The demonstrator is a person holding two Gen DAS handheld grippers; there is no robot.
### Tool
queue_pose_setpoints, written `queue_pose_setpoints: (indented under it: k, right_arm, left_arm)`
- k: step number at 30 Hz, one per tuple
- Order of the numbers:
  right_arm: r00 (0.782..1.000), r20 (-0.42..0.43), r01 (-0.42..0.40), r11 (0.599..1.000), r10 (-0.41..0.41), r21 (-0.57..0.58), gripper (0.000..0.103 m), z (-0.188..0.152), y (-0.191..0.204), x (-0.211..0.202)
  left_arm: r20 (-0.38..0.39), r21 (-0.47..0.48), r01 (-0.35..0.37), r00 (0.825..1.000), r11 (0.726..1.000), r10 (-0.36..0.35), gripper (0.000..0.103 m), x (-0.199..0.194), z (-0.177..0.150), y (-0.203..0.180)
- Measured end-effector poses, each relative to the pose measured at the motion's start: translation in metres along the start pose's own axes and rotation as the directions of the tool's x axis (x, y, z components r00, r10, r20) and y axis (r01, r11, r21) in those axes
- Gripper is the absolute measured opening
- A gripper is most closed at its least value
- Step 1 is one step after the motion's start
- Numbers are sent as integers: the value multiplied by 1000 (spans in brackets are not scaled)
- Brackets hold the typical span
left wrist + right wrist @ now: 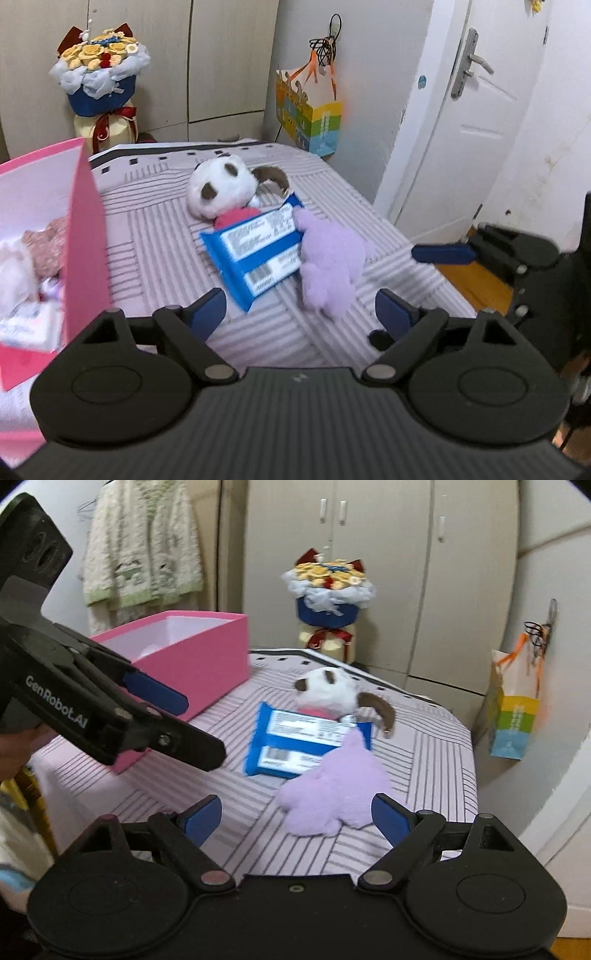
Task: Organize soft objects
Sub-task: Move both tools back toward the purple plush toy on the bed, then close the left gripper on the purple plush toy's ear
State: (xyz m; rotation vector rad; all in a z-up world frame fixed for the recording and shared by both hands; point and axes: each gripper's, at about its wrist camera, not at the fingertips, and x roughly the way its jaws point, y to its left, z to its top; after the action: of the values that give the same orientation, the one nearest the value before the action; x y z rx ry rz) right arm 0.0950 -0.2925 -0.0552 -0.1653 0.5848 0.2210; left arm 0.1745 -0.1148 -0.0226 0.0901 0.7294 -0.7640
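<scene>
A purple plush [330,264] [332,792], a blue tissue pack [256,249] [303,742] and a white-and-brown plush dog [221,188] [332,692] lie together on the striped table [155,243] [436,760]. The purple plush overlaps the pack's edge. A pink box [86,236] [195,664] at the left holds several soft items [40,247]. My left gripper [301,314] is open and empty, just short of the pack and purple plush. My right gripper [297,818] is open and empty, right before the purple plush. The left gripper also shows in the right wrist view [166,709].
A flower bouquet [99,74] [328,590] stands behind the table by the wardrobe. A colourful paper bag [310,114] [513,709] hangs on the wall at the right. A white door [472,110] is beyond the table's right edge.
</scene>
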Motion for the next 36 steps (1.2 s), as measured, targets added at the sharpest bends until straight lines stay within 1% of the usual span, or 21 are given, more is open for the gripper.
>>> queue_pose_setpoints:
  k: [2,4,5,6,7,11,12,13,14,17,18,19,21,22,26,28,30,31,32,33,36]
  right_arm:
    - [999,12,31,1000,-31,-1,96,-3,-5,14]
    - [994,-1,112,994,-112,-10,96,-8,-4,32]
    - [991,-15,132,991,-132,1,96,-11,-4,40]
    - [990,-24,138,990,-138,38,96,-14,-6,47]
    - [990,-35,136,986,-133,98,96,-16,-10,52]
    - [998,-50,60,954,-47,294,96,-23,-29,64]
    - [998,-49,55,946,-41,320,96,-24,-31,66]
    - [998,-47,55,939,-42,341,96,-26,-33,67]
    - [998,-41,52,932,-40,358,96,-26,-35,68]
    - [1000,-2,29,904,-31,426,96,-31,-36,68]
    - [1000,10,18,895,-25,445,96,-32,-35,67]
    - [1000,17,12,890,-22,456,96,-32,-35,67]
    - [999,19,22,893,-33,450,95,-33,-31,67]
    - [999,19,22,896,-34,443,95,-33,-31,67]
    - [999,17,24,909,-34,416,93,-32,-27,71]
    - [999,16,33,914,-44,404,92,-31,-24,72]
    - [998,20,48,915,-61,401,90,-30,-21,74]
    - [996,18,69,916,-82,396,81,-30,-19,74]
    - [993,9,104,918,-117,384,80,-30,-17,73]
    - [993,8,105,922,-117,371,80,-30,-15,72]
    - [993,12,108,936,-119,334,79,-34,-10,71]
  left_arm:
    - [14,-33,17,1000,999,-17,88,11,4,1]
    - [27,-62,38,999,997,-36,88,23,8,3]
    - [32,-72,36,999,997,-34,87,29,9,4]
    - [33,-77,28,999,997,-26,82,36,10,4]
    - [34,-78,25,999,997,-23,78,42,11,4]
    - [26,-79,40,999,996,-38,70,63,17,1]
    - [20,-79,46,999,996,-44,67,67,18,1]
    - [16,-77,56,998,995,-55,60,71,19,0]
    - [12,-71,70,998,995,-69,57,74,19,-2]
    - [-18,-80,93,995,992,-94,40,84,18,-2]
    - [-40,-98,98,994,990,-102,32,86,18,-1]
    - [-61,-133,109,991,985,-118,32,87,17,2]
    - [-67,-199,149,984,969,-165,32,84,16,6]
    - [-64,-192,143,985,971,-158,32,82,16,5]
    - [-50,-89,56,997,995,-61,32,87,16,-5]
    - [-62,-93,56,996,994,-62,32,93,16,-2]
    - [-90,-120,84,991,989,-95,32,99,14,1]
    - [-111,-148,95,988,985,-112,30,101,13,4]
    - [-136,-195,100,982,976,-128,30,102,13,7]
    - [-151,-237,102,978,966,-140,28,102,13,11]
    - [-158,-257,102,977,961,-146,23,99,12,13]
